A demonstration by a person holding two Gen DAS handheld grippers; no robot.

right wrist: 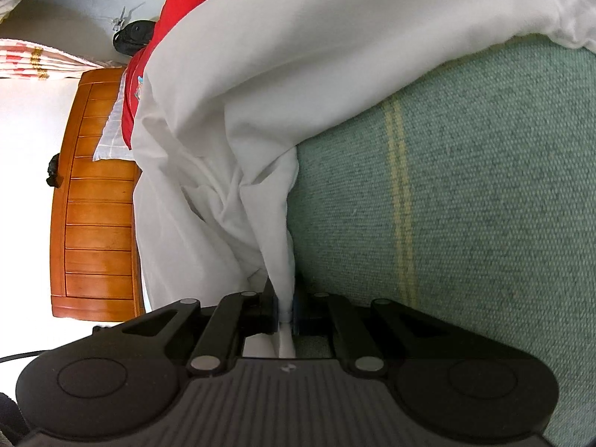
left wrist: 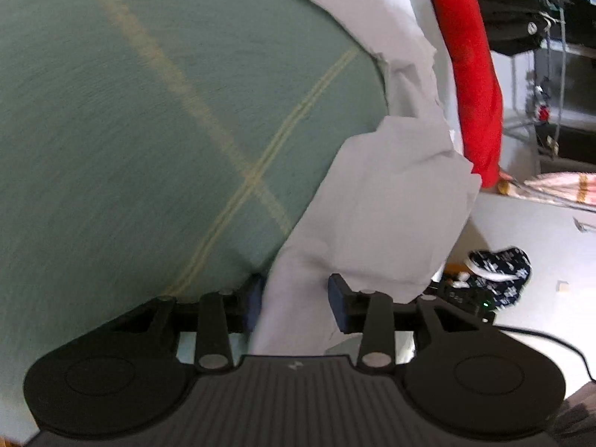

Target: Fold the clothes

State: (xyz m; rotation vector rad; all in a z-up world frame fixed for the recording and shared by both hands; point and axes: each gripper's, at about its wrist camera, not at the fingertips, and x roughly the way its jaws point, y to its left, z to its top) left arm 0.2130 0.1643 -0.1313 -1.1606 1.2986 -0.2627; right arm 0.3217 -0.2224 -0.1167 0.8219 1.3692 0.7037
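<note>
Right gripper [right wrist: 286, 311] pinches smooth white cloth [right wrist: 260, 111] over coarse green weave [right wrist: 484, 186]; left gripper [left wrist: 296, 303] gapes around it.

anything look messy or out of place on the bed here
The white cotton garment is not flat: it lies bunched in deep creases on the green woven bedcover. The right gripper pinches one edge; the left gripper has cloth between open jaws. A red garment lies crumpled beyond it.

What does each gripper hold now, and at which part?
The right gripper pinches a bunched edge of the white garment. The left gripper is open around it, holding nothing.
</note>
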